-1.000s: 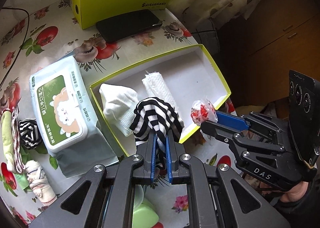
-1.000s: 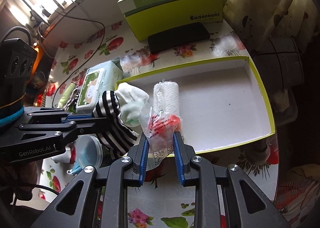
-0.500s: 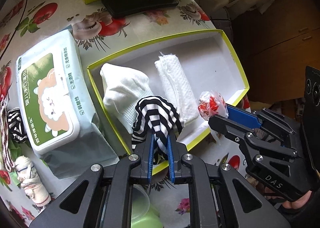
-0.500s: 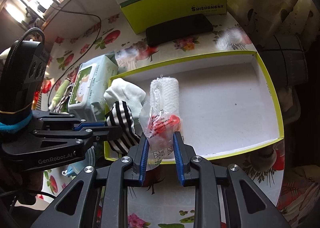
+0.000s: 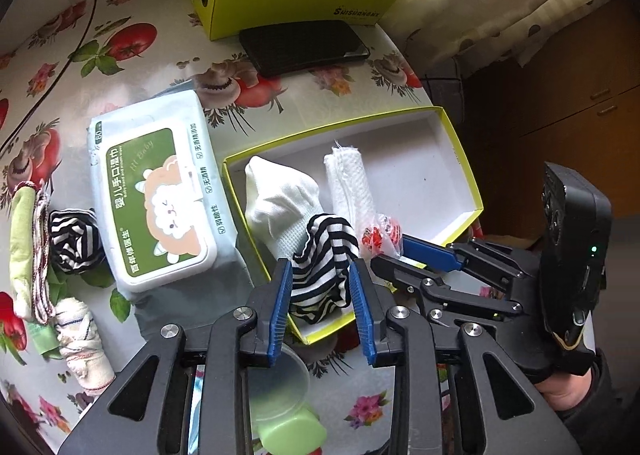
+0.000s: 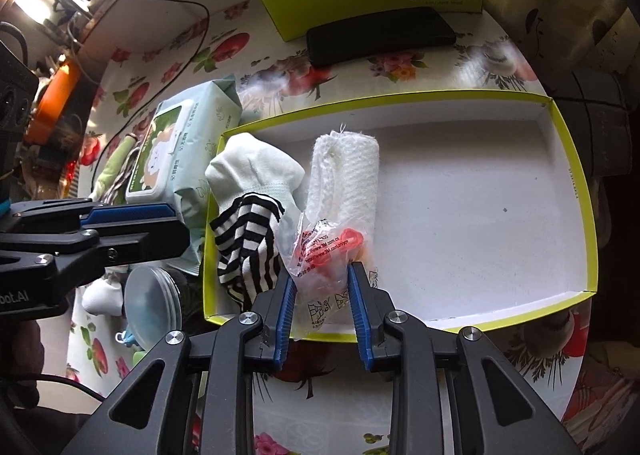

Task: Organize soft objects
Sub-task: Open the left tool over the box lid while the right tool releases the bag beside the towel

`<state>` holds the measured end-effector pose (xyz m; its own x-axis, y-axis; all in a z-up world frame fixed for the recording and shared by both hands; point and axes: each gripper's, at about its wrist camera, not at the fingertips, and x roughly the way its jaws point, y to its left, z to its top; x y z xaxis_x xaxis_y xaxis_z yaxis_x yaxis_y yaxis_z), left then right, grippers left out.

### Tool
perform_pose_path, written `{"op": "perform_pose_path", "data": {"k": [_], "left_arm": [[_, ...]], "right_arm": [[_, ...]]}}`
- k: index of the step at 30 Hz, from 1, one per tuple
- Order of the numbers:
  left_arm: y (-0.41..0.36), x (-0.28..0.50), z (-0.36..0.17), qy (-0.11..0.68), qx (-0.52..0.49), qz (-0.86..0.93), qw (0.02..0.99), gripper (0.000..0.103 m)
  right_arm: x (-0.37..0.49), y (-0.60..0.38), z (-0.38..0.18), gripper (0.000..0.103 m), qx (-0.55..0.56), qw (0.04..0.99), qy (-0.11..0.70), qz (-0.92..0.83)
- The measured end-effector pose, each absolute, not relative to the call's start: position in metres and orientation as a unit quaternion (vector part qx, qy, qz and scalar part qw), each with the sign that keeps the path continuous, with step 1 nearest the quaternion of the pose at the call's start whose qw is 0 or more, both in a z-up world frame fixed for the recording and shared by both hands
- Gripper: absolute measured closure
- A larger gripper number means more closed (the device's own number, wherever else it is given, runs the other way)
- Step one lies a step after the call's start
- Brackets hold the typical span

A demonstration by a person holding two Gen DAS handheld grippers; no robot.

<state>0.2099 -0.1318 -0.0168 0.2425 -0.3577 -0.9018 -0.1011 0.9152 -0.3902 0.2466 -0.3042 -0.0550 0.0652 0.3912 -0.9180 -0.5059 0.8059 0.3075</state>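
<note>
A shallow yellow-green box (image 6: pixel 460 215) holds a white sock (image 5: pixel 280 199), a rolled white cloth (image 5: pixel 348 179) and a black-and-white striped sock (image 5: pixel 324 239) in its near left corner. My left gripper (image 5: pixel 320 267) straddles the striped sock; its jaws are opening and the pads stand just off the fabric. My right gripper (image 6: pixel 322 273) is shut on a clear plastic packet with red contents (image 6: pixel 320 247), low over the box's near edge beside the rolled cloth (image 6: pixel 348 175); its jaws are starting to open. The right gripper (image 5: pixel 400 255) also shows in the left wrist view.
Left of the box lies a wet-wipes pack (image 5: pixel 156 203), then a second striped sock (image 5: pixel 74 239), a green cloth (image 5: pixel 22 239) and a knotted white sock (image 5: pixel 84 343). A black phone (image 5: pixel 304 47) and a yellow-green carton (image 5: pixel 288 3) sit behind. Clear lids (image 6: pixel 152 307) lie near.
The left jaws have spread and let go of the striped sock, which now rests in the box corner. The right gripper has sunk toward the box with the packet.
</note>
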Motion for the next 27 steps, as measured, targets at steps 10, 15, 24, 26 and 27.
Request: {"op": "perform_pose_path", "data": {"k": [10,15,24,26,27], "left_arm": [[-0.115,0.187,0.003,0.589,-0.205,-0.077,0.778,0.072],[-0.108,0.176,0.006,0.585,-0.211,-0.069,0.78,0.072],[-0.091,0.156,0.013,0.574,-0.226,-0.049,0.785,0.072],[-0.085,0.15,0.015,0.569,-0.231,-0.044,0.788,0.072],[-0.082,0.147,0.016,0.567,-0.232,-0.041,0.789,0.072]], "right_arm": [[0.236,-0.309,-0.034,0.058,-0.028,0.746,0.587,0.313],[0.241,-0.312,-0.034,0.073,-0.027,0.757,0.582,0.298],[0.233,-0.304,-0.05,0.082,-0.054,0.737,0.606,0.295],[0.23,-0.305,-0.04,0.082,-0.053,0.742,0.598,0.299],[0.229,-0.305,-0.035,0.082,-0.054,0.744,0.594,0.301]]}}
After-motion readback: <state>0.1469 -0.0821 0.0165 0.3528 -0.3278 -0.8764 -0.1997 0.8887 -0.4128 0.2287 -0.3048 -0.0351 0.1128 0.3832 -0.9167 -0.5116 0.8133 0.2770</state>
